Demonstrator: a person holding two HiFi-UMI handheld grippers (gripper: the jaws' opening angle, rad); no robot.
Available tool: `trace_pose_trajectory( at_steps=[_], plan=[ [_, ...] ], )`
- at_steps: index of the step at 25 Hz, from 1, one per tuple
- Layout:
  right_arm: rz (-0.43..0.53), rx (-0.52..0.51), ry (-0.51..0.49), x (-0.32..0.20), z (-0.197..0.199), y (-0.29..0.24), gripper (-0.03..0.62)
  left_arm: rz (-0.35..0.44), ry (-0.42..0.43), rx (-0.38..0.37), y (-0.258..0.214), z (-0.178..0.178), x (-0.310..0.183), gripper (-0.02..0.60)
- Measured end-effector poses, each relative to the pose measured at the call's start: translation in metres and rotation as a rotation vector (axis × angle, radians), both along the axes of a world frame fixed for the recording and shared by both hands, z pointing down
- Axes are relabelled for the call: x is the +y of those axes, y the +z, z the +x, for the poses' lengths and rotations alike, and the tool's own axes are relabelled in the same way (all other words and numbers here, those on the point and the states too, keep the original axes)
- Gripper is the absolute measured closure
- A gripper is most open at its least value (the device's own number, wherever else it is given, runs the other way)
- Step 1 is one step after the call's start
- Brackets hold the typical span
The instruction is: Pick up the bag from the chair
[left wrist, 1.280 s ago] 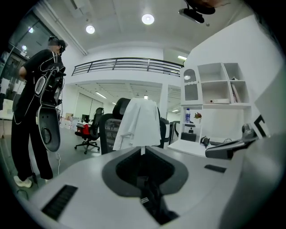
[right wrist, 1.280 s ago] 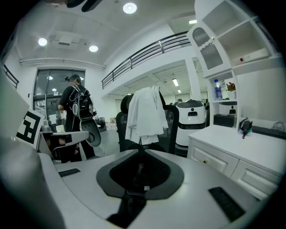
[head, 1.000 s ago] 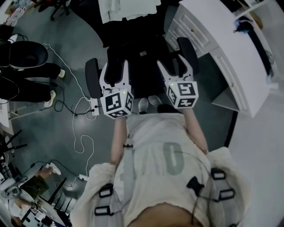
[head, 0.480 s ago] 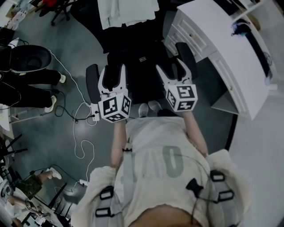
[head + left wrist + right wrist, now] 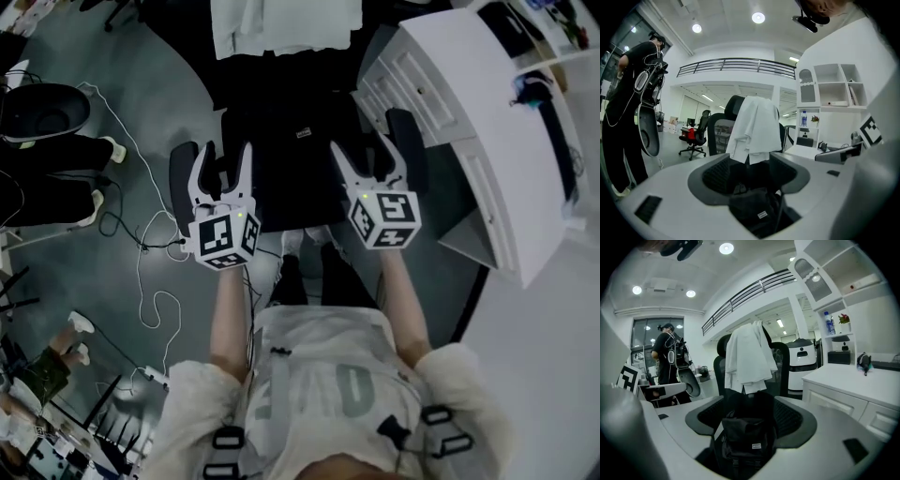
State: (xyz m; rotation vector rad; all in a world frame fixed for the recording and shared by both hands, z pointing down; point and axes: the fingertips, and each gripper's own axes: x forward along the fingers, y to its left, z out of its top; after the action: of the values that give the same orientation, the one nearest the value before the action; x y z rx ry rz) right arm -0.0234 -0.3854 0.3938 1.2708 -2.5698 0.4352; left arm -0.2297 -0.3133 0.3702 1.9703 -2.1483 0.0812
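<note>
Over the chair seat, we're bringing both grippers in closer and lower than a second ago. The left gripper has just been opening its jaws a touch wider, with nothing pinched between them, and the right gripper is hanging wide open too. The black bag is sitting untouched on the seat just beyond, so we're basically lining up the grab.

This is an open-plan office or lab workspace. A black office chair stands on a grey floor trailed with cables. Beside it is a white table with drawers. There are also white shelves, round ceiling lights and a railed upper gallery.
</note>
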Motion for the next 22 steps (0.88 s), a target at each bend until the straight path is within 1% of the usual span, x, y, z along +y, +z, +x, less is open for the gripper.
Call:
trace_pose_trajectory(
  at_steps=[5,12,15,18,22],
  plan=[
    [-0.010,0.059,-0.007,-0.037,-0.015,0.047,0.292,-0.055,-0.006,-0.024,0.051,-0.027,-0.025,0.334],
    [-0.042,0.128,-0.010,-0.090,-0.030,0.131,0.292,-0.164,-0.035,0.001,0.158,-0.055,-0.060,0.319],
    [-0.074,0.154,-0.008,-0.100,-0.031,0.182,0.292,-0.221,-0.038,0.023,0.216,-0.054,-0.063,0.318],
    [-0.095,0.182,-0.013,-0.109,-0.031,0.244,0.292,-0.278,-0.041,0.047,0.285,-0.049,-0.062,0.316],
    [-0.145,0.213,-0.025,-0.124,-0.034,0.321,0.292,-0.368,-0.050,0.095,0.367,-0.046,-0.063,0.316]
  ],
)
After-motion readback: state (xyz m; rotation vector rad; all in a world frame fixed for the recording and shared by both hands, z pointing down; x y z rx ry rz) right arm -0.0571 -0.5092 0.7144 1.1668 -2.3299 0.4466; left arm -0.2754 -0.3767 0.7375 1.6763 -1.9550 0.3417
